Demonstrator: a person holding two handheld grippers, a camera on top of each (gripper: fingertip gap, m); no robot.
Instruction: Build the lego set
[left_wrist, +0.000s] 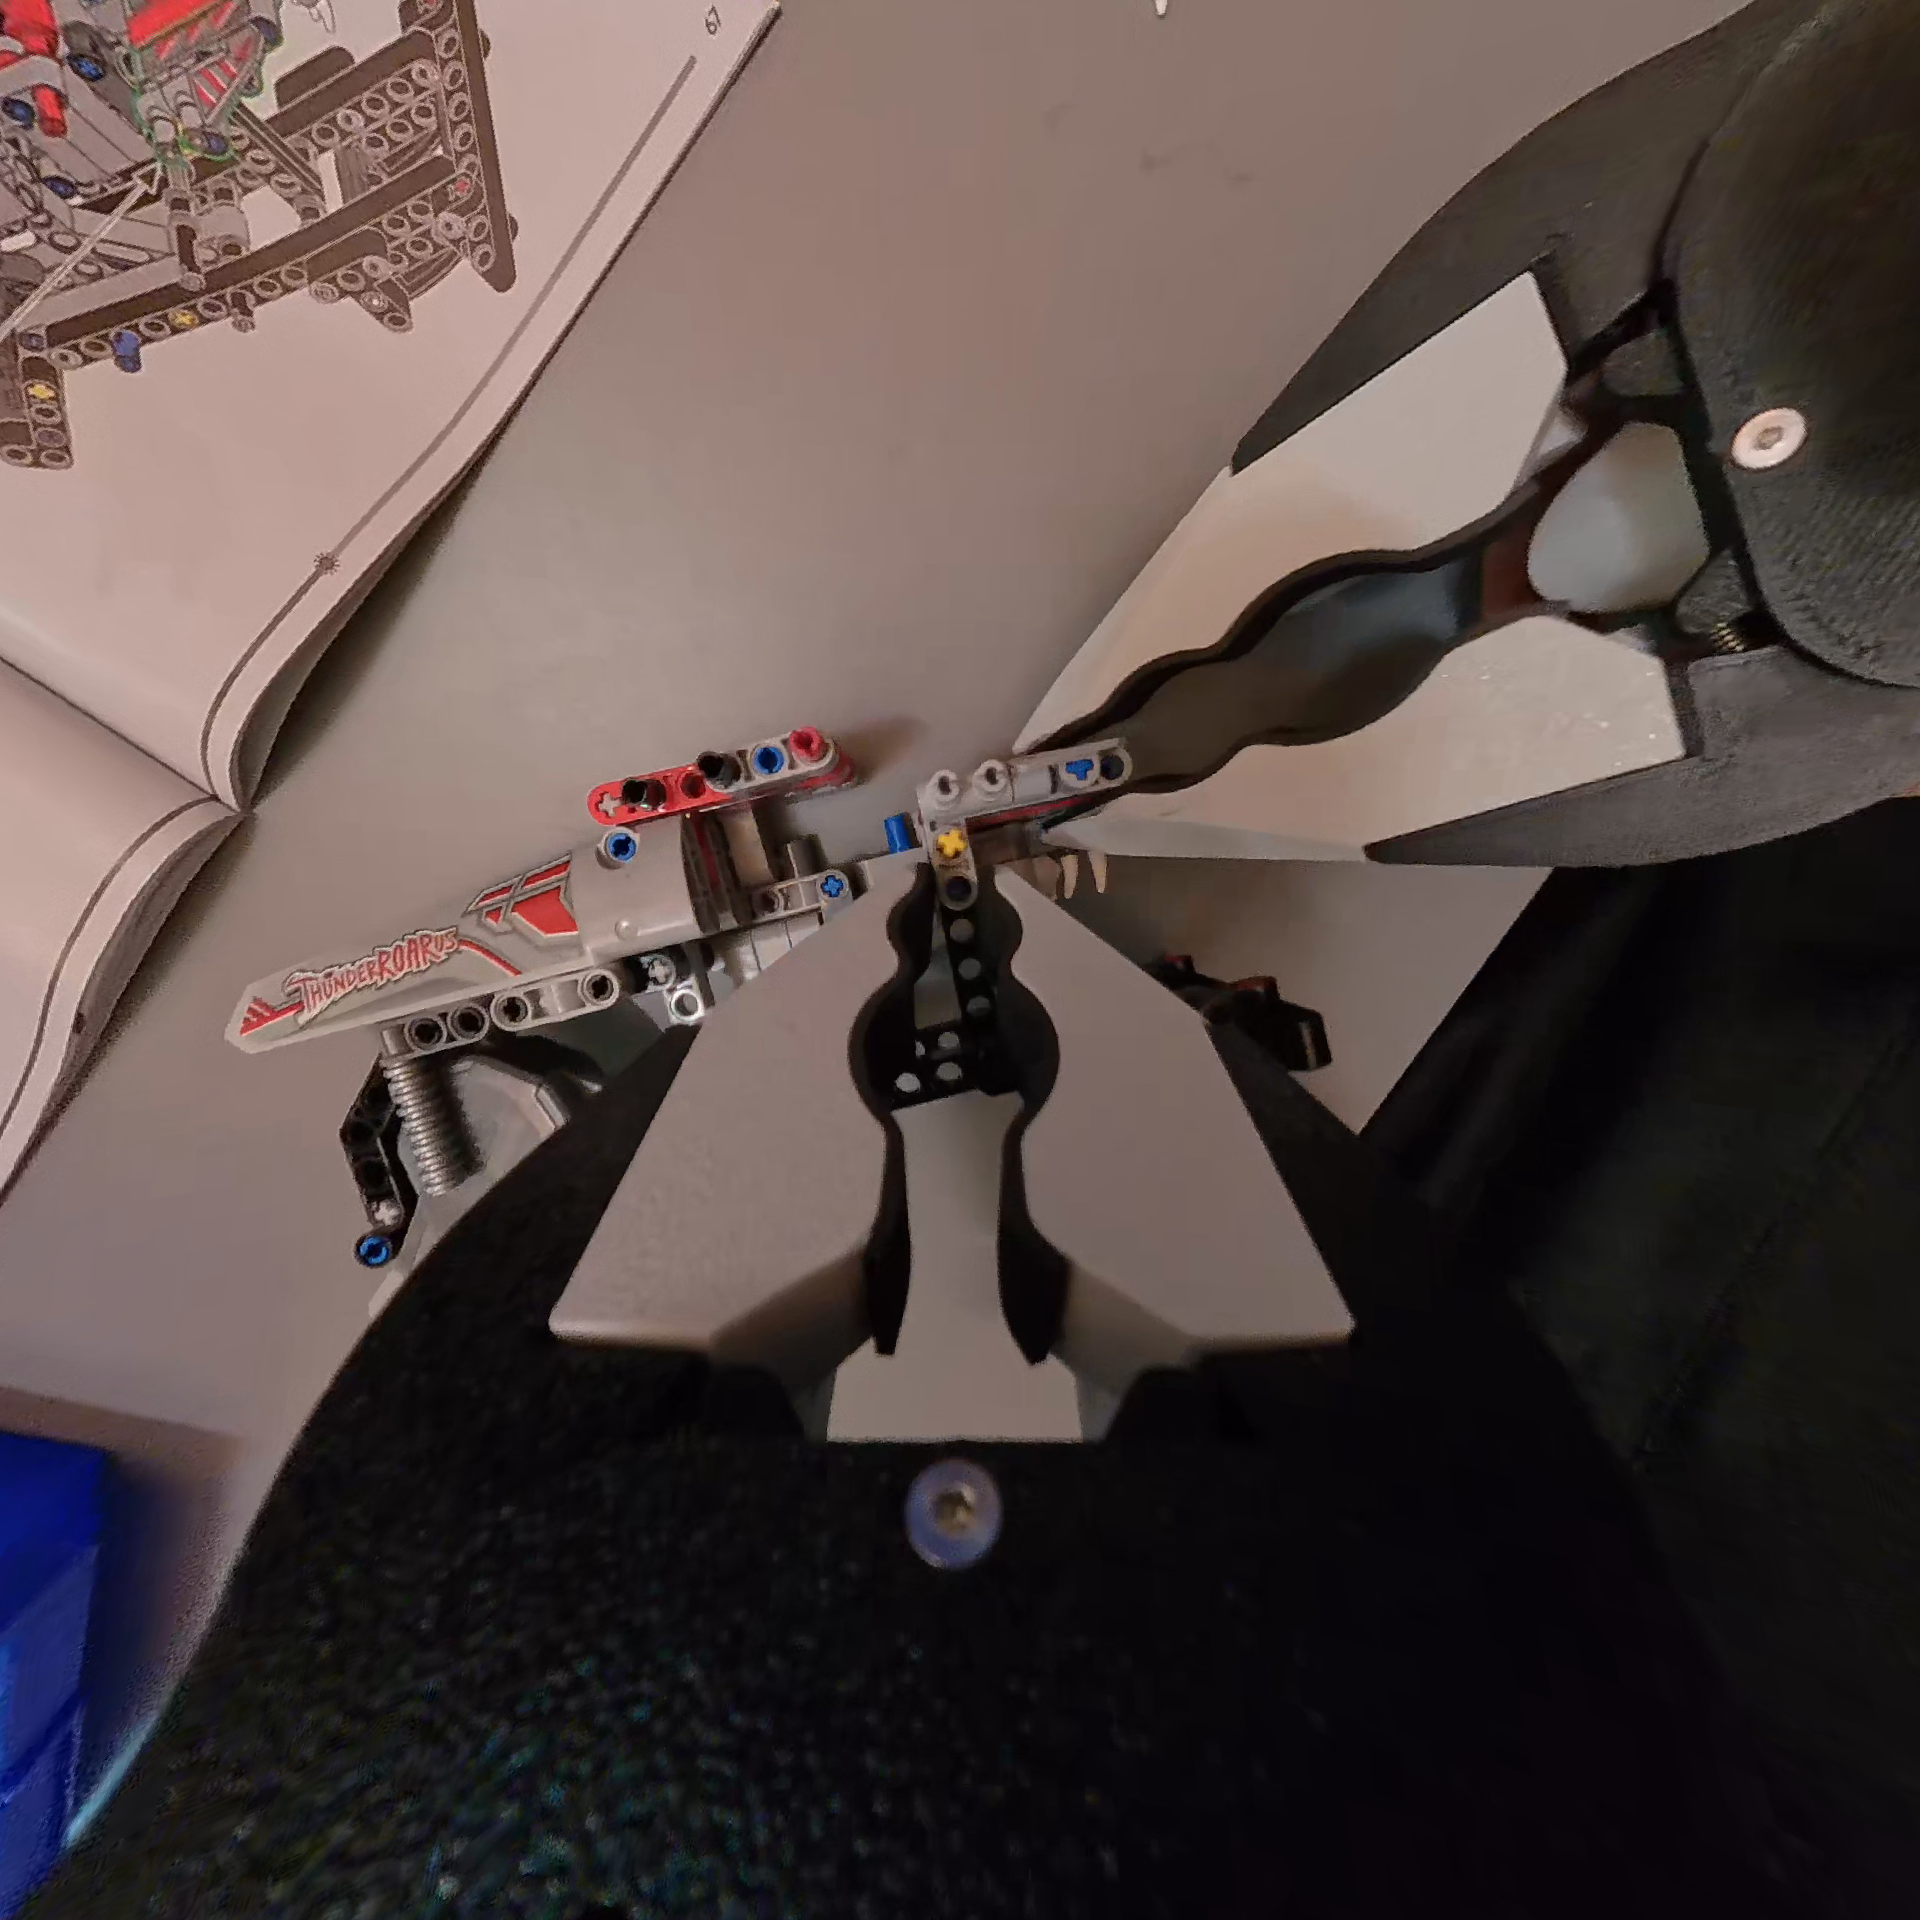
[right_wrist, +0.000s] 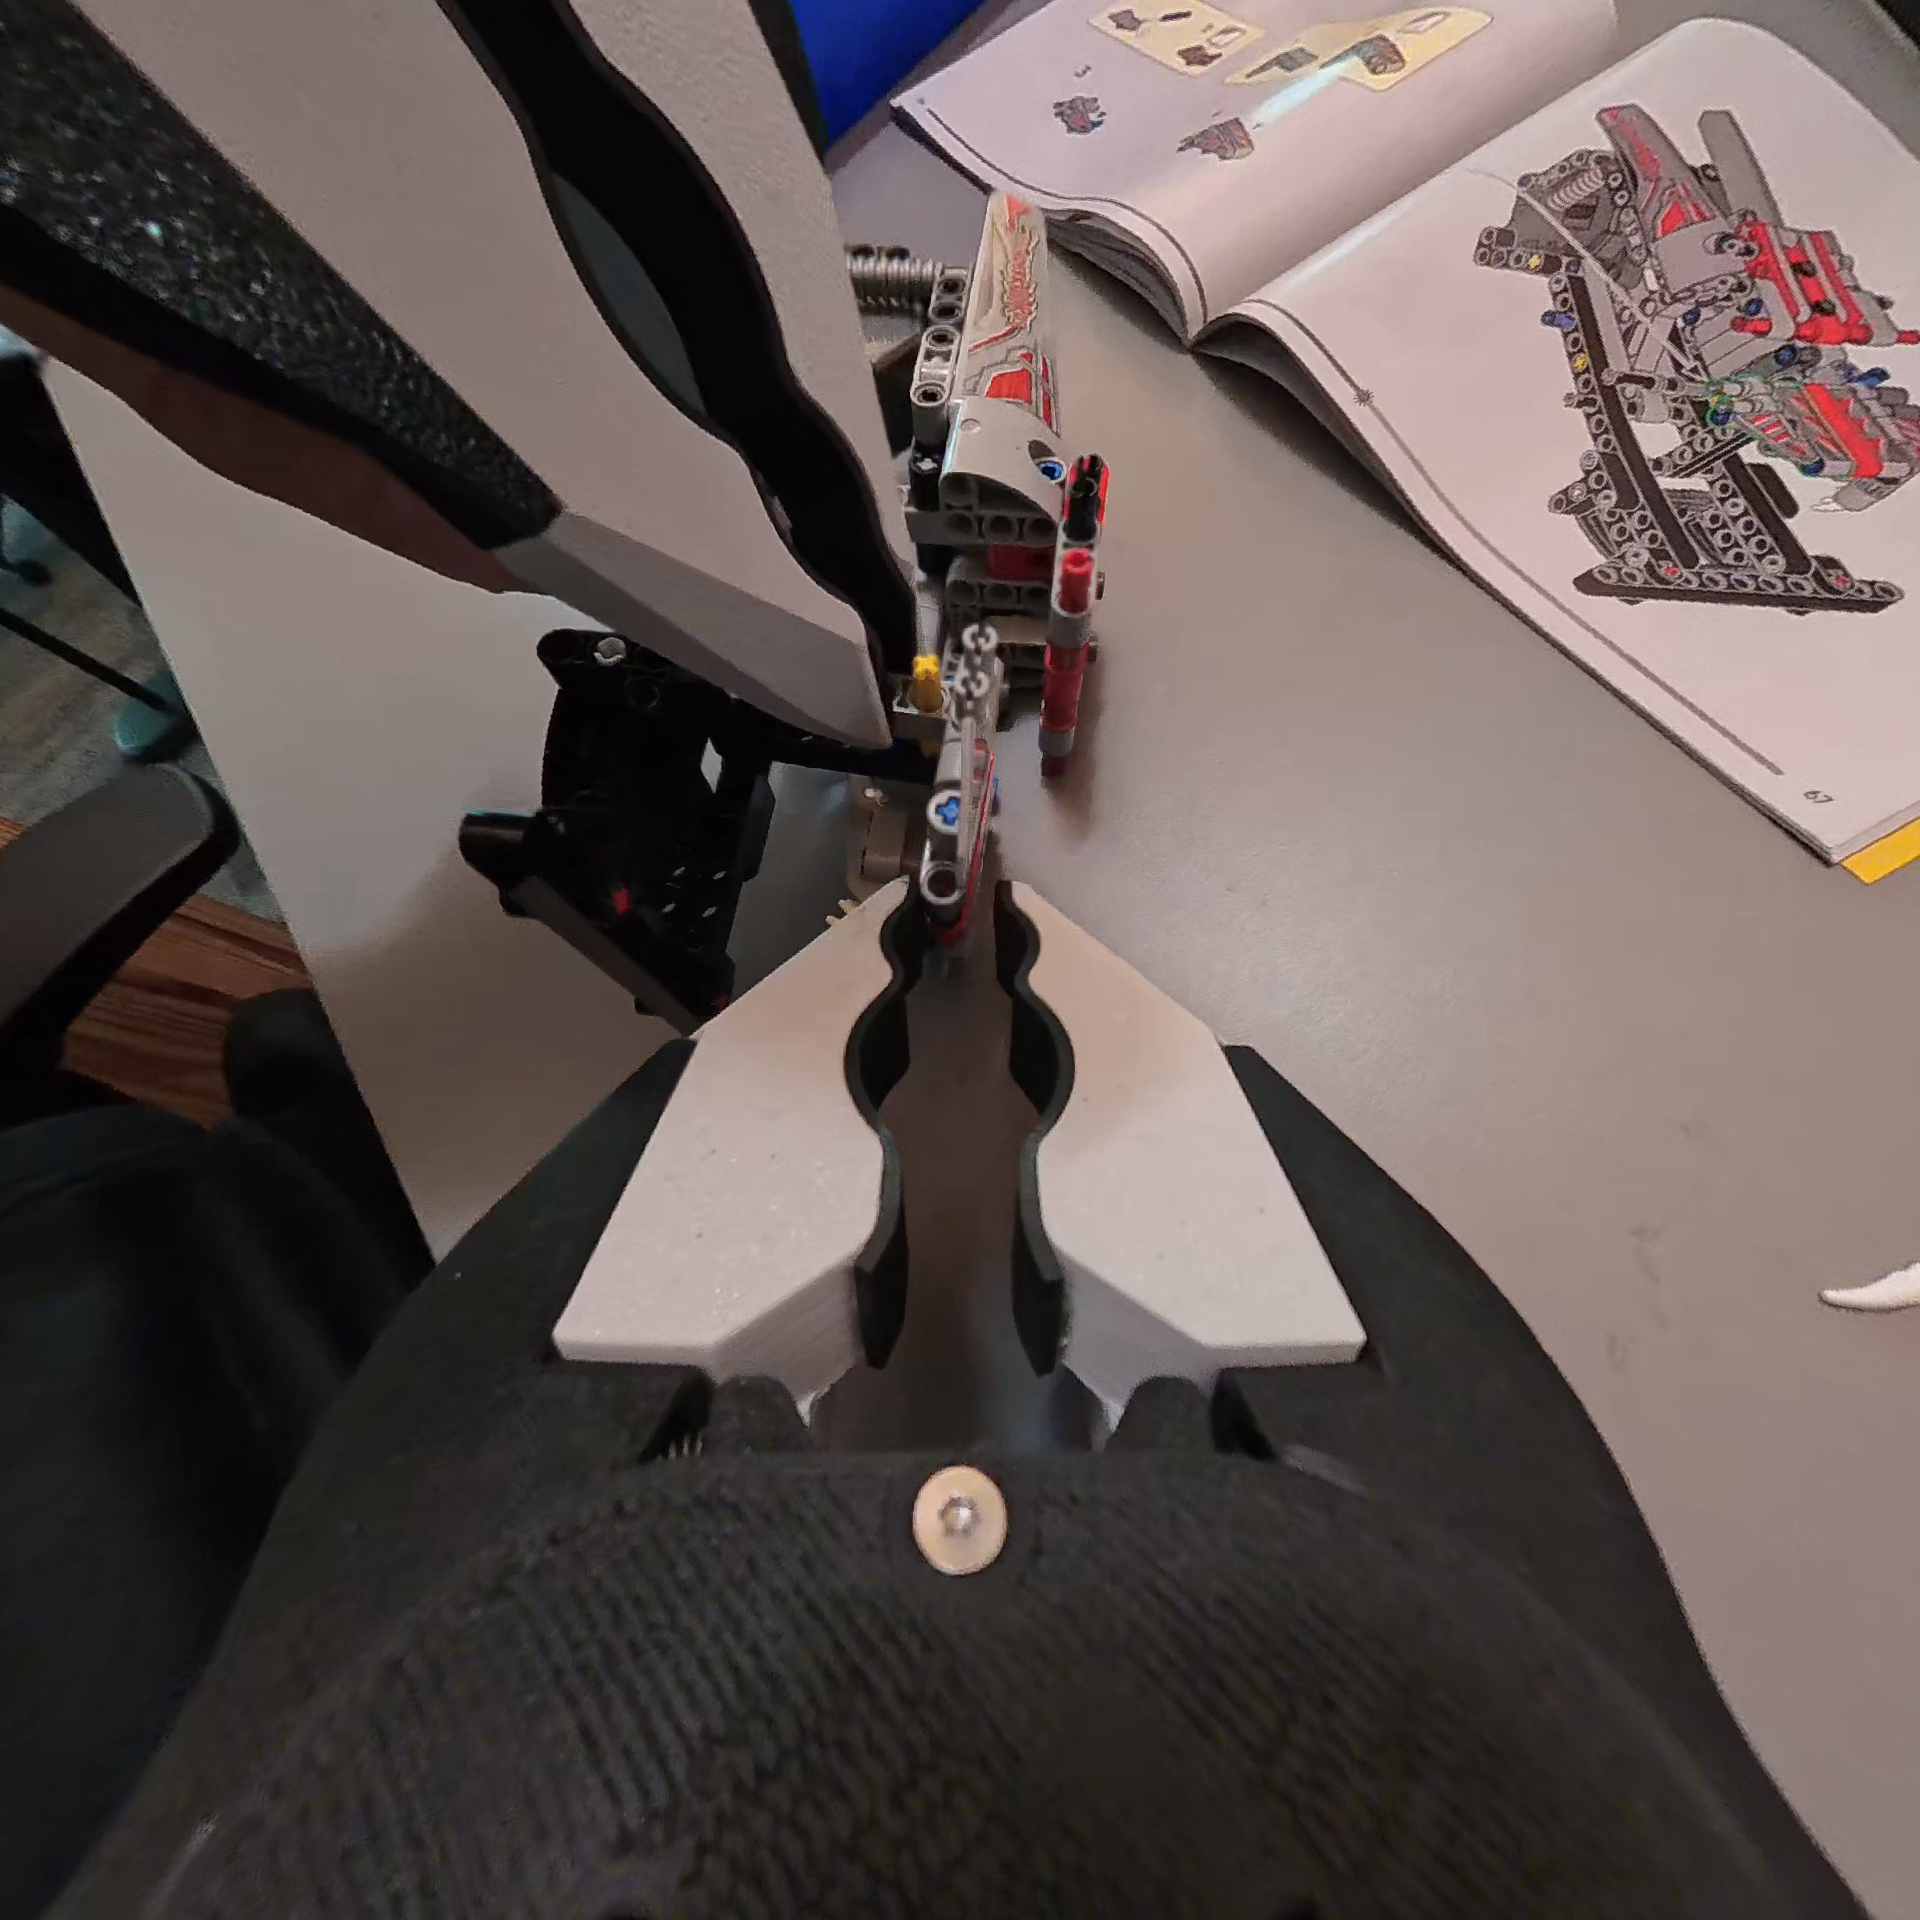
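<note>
Grey tabletop (left_wrist: 935, 364), left wrist view: a partly built lego model (left_wrist: 582, 935) with a printed grey-and-red panel, red beam and coil spring is laid beside the open instruction booklet (left_wrist: 260, 364), while the left gripper (left_wrist: 954, 883) is pinched on a black perforated beam (left_wrist: 971, 977) at the model's end. Right wrist view: the right gripper (right_wrist: 956, 914) is closed on a slim grey-and-red beam (right_wrist: 961, 821) joined to that same end; a loose white tooth piece (right_wrist: 1875, 1294) is left well apart, so the build is judged mid-way, far short of the pictured vehicle.

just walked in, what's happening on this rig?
Mid-build on a lego set. The left gripper is shut on a black beam of the model, and the right gripper pinches a grey beam at the same end. The rest of the model lies on the grey table beside the open instruction booklet.
</note>
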